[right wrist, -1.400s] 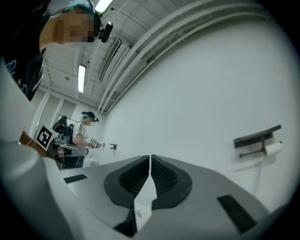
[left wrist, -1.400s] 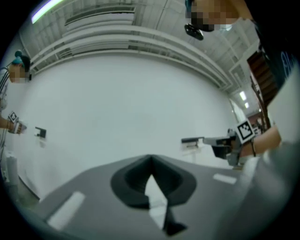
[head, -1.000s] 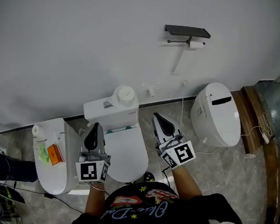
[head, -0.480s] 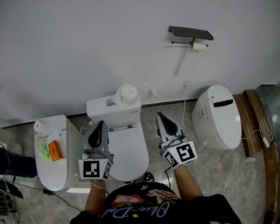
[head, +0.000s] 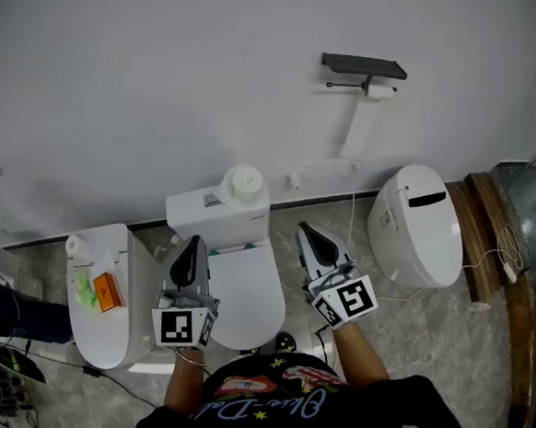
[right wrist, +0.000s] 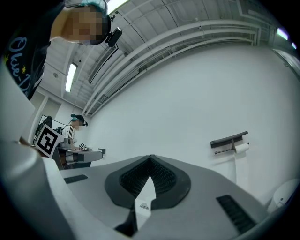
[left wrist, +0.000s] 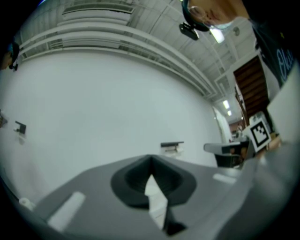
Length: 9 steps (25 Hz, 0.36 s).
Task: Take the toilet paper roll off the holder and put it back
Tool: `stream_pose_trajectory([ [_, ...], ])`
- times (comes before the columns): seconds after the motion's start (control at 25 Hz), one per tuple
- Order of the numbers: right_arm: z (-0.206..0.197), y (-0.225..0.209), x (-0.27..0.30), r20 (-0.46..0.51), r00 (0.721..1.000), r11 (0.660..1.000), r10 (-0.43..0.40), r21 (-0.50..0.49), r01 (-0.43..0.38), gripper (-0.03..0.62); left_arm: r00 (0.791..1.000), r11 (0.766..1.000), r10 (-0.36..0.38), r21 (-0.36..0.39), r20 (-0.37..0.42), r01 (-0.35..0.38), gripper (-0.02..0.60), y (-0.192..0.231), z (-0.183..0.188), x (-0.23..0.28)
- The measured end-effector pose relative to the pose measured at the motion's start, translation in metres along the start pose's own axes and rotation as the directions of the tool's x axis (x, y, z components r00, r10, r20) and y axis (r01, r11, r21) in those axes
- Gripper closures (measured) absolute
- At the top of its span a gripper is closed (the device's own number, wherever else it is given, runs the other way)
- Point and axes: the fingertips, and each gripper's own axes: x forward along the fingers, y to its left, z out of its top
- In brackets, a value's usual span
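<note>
The white toilet paper roll [head: 381, 92] hangs on a rod under a dark shelf holder [head: 364, 66] high on the white wall, with a strip of paper [head: 352, 127] trailing down from it. Both grippers are far from it, held side by side in front of me. My left gripper [head: 190, 246] is shut and holds nothing. My right gripper [head: 305, 232] is likewise shut and empty. In the left gripper view the holder [left wrist: 172, 144] is small and distant beyond the closed jaws. The right gripper view shows the holder [right wrist: 228, 139] and the roll [right wrist: 242, 148] up to the right.
Three white toilets stand along the wall: a left one [head: 101, 334] with an orange item [head: 106, 292] on it, a middle one with a tank [head: 217, 216] below my left gripper, and a lidded right one [head: 417, 225]. A wooden ledge [head: 489, 226] runs at the right.
The head view has shifted slightly, so the scene sits a little lower and to the right. Both grippers stay shut in about the same place.
</note>
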Motion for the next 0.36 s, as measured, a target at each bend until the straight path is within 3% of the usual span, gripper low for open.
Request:
stream_pose_trajectory([
  [0.36,0.0027,0.0018,0.0010,0.000,1.000,1.000,0.011,-0.013,-0.011,0.580,1.000,1.000,-0.001,0.003,0.007,0.001,0.583,-0.0027,0.0021,0.0025],
])
